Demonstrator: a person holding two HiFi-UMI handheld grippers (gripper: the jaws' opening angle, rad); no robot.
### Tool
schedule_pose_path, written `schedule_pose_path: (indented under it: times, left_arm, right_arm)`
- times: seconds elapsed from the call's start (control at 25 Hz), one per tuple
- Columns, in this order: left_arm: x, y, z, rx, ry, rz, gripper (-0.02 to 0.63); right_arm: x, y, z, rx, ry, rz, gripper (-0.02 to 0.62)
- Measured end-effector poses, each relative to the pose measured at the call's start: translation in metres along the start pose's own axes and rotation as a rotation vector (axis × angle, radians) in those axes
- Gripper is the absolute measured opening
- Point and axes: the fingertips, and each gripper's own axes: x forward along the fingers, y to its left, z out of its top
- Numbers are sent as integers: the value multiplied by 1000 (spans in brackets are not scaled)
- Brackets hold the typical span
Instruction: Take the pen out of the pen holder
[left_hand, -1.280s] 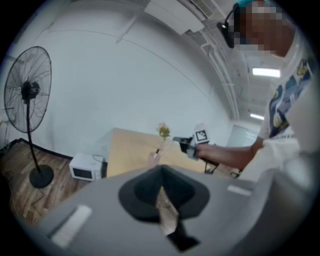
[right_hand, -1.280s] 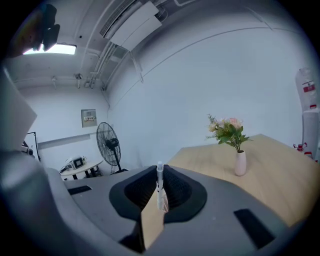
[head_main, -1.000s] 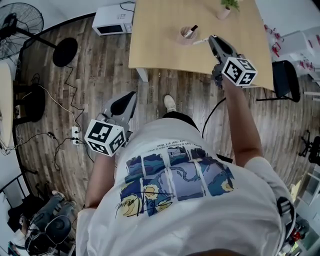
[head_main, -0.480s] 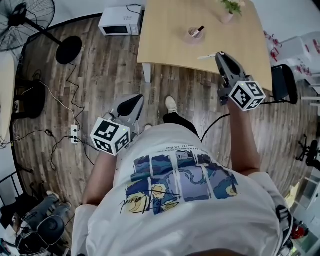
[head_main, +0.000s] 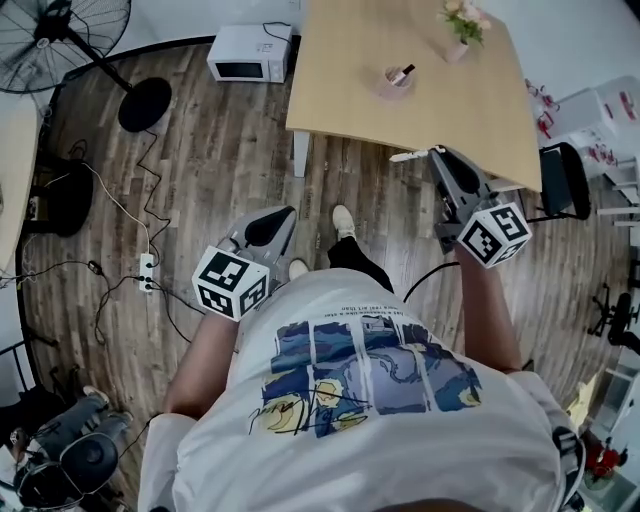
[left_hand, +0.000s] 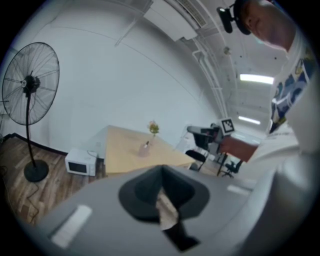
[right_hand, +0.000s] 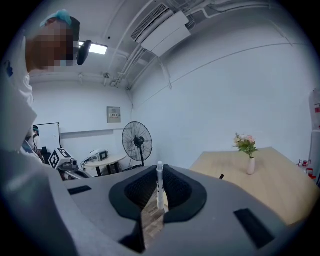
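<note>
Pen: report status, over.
Right hand-held gripper shut on white pen, clear of the pen holder. Left hand-held gripper shut, empty. Pen holder on table, a dark pen in it. Nothing in the way.

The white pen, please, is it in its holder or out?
Out: the right tool grips the white pen, apart from the pen holder.

A white microwave (head_main: 250, 53) sits on the floor, top center. 1 pedestal fan (head_main: 72, 27) stands upper left.

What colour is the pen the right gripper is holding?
White; the pen shows best in the right gripper view.
</note>
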Motion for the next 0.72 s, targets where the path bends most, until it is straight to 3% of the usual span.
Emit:
schedule_pose_path:
  times: [0.72]
  left_arm:
    - [-29,-5,-2,12,-9,19,8]
  right_arm:
    - [-17,48,7,-18,10,66,35]
